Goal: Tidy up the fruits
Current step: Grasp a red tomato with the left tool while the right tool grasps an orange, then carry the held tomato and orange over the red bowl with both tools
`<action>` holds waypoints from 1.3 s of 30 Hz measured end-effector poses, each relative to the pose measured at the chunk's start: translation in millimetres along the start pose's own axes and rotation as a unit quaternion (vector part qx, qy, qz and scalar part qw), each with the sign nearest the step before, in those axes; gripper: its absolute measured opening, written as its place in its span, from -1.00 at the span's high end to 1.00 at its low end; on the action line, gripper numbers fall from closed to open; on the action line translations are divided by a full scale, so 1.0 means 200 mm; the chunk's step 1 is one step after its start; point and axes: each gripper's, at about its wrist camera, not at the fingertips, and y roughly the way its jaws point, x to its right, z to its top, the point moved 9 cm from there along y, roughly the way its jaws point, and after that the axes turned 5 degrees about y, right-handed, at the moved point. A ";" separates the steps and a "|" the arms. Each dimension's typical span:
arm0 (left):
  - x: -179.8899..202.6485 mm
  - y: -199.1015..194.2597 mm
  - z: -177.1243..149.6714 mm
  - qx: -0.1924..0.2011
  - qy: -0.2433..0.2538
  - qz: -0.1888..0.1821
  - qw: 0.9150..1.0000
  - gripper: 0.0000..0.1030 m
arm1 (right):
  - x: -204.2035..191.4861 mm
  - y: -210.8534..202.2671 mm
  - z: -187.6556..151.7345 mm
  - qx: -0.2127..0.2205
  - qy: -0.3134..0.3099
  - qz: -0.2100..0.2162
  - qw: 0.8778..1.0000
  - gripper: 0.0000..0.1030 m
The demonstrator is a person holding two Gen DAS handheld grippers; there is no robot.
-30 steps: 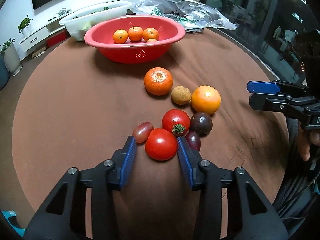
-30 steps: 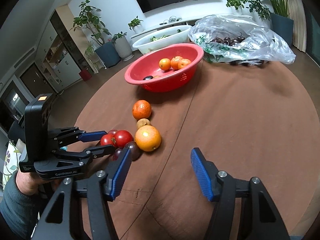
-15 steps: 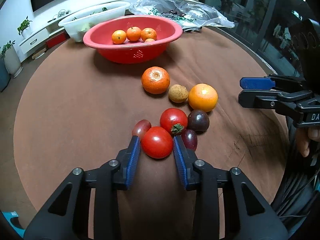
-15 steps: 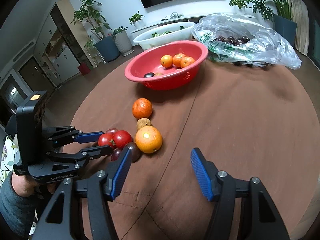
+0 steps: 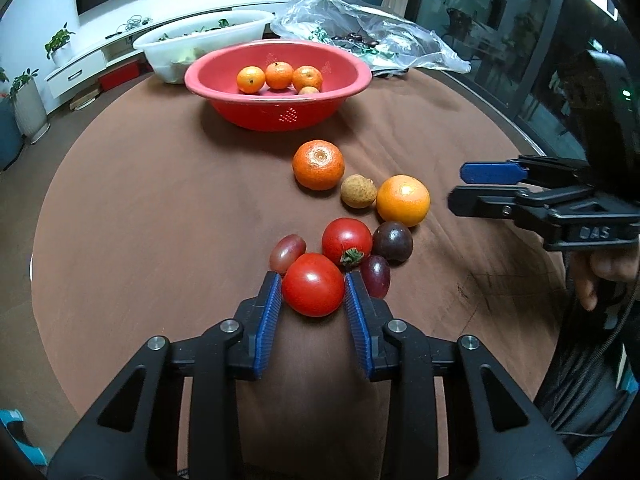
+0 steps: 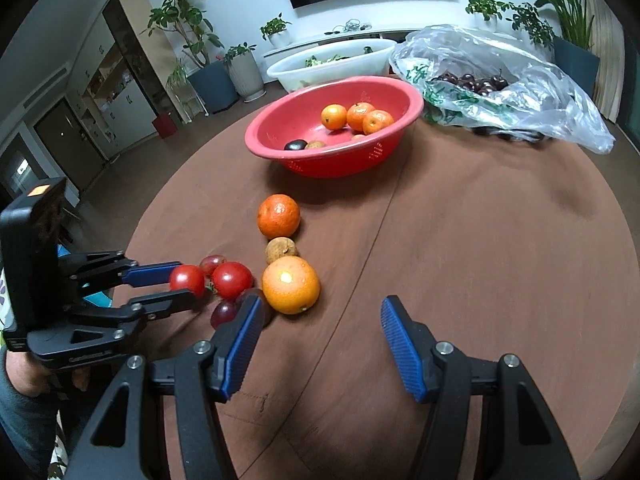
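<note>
My left gripper (image 5: 313, 294) is shut on a red tomato (image 5: 313, 284), both blue pads touching its sides; it also shows in the right wrist view (image 6: 187, 279). Behind it lie a second tomato (image 5: 346, 240), two grapes (image 5: 287, 251), a dark plum (image 5: 392, 241), an orange (image 5: 403, 200), a brown longan (image 5: 358, 191) and a tangerine (image 5: 318, 165). A red basket (image 5: 276, 114) at the back holds several small oranges. My right gripper (image 6: 320, 334) is open and empty, just right of the orange (image 6: 291, 285).
A white tub (image 5: 200, 46) of greens stands behind the basket. A clear plastic bag (image 6: 500, 80) of dark cherries lies at the back right. The round table has a brown cloth (image 6: 480, 240). Its edge drops off at the left and right.
My left gripper has closed in on the near tomato, from wide open to both pads touching it. The right gripper has moved slightly closer to the fruit pile and stays open.
</note>
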 end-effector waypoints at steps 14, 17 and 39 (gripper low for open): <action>0.03 -0.04 -0.08 -0.003 -0.009 0.005 1.000 0.40 | -0.08 0.17 0.06 -0.036 -0.037 -0.009 0.999 -0.16; 0.03 -0.04 -0.08 -0.002 -0.011 0.006 1.000 0.40 | -0.09 0.20 0.06 -0.051 -0.039 -0.003 0.998 -0.08; -0.01 -0.05 -0.06 0.012 -0.030 0.015 0.999 0.40 | -0.10 0.12 0.02 -0.050 -0.009 0.023 0.998 0.20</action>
